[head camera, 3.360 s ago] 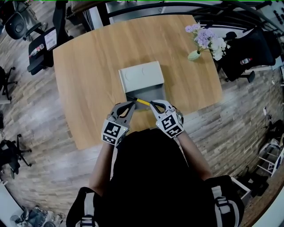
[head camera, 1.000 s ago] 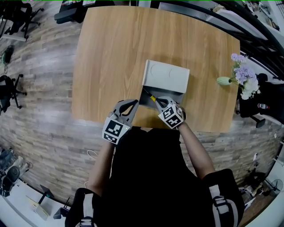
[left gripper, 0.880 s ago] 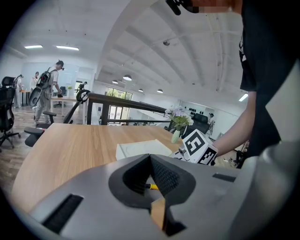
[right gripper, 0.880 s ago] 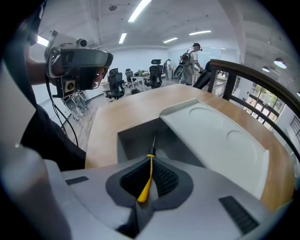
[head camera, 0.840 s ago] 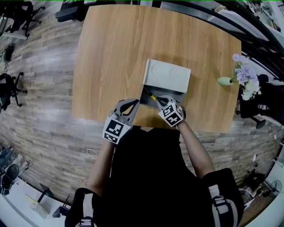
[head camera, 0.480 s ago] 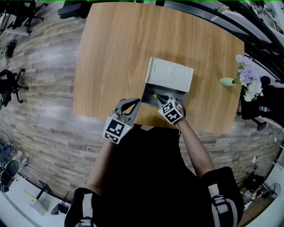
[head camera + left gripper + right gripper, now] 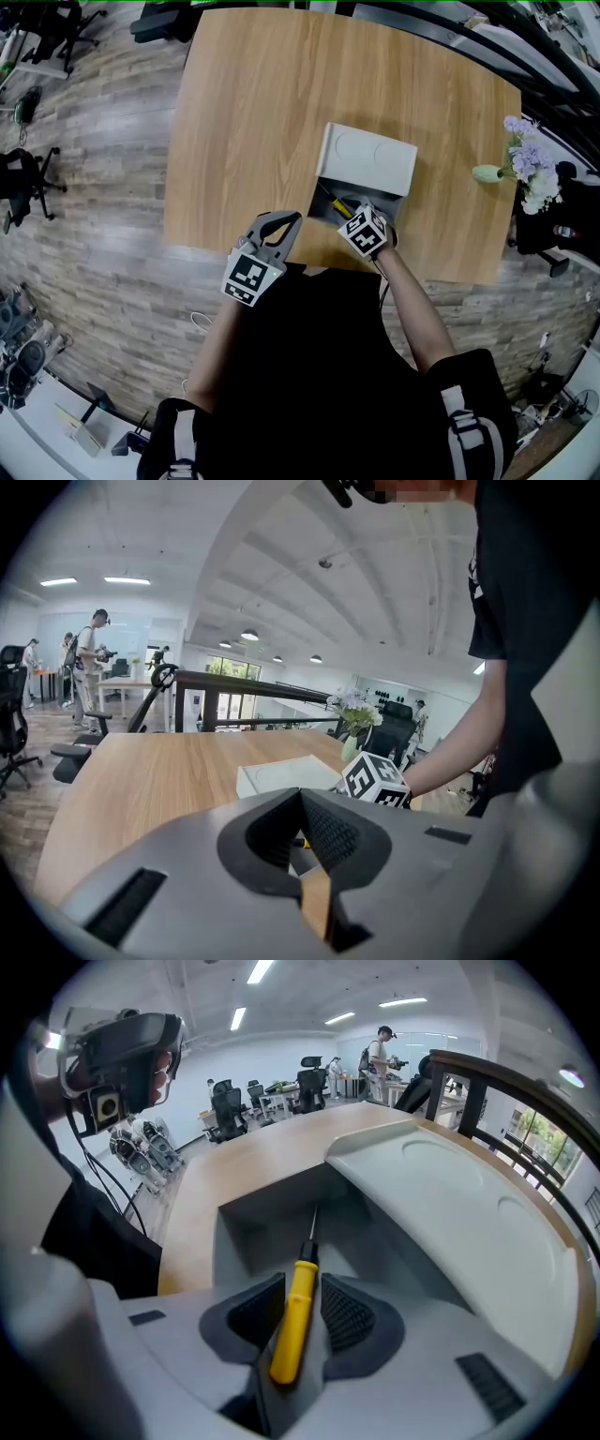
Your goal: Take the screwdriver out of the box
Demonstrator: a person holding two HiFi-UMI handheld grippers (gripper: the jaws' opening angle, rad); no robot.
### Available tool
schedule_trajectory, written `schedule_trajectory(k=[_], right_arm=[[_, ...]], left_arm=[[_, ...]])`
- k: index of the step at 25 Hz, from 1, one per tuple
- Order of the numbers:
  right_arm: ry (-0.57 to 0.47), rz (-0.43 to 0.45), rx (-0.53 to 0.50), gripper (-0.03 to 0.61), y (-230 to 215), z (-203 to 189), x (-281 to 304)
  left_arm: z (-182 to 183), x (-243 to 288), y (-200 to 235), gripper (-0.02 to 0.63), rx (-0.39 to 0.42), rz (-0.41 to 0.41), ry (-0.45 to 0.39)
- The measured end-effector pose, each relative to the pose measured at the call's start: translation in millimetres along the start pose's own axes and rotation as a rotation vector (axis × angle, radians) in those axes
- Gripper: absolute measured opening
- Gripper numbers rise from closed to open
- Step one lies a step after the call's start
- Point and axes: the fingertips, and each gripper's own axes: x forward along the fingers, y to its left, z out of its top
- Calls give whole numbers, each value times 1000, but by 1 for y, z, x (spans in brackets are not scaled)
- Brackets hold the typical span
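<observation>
Screwdriver (image 7: 296, 1316), yellow-handled, is clamped by its handle between the right gripper's (image 7: 302, 1309) jaws, with its thin shaft pointing into the open grey box (image 7: 246, 1232). The box stands on the wooden worktop (image 7: 244, 112) with its lid (image 7: 370, 159) raised on the far side. The left gripper (image 7: 302, 799) hangs at the worktop's near edge, just left of the box, its jaws closed together on nothing.

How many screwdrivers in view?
1. The yellow-handled screwdriver is clamped in the right gripper, tip pointing into the open box. Part of the box floor is hidden.
</observation>
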Motion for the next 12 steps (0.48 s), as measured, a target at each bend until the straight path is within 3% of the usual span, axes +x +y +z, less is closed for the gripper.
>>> schedule_trajectory(k=[12], right_arm=[[11, -43, 49, 98, -3, -1, 6]], left_arm=[[-1, -10, 5, 21, 17, -20, -5]])
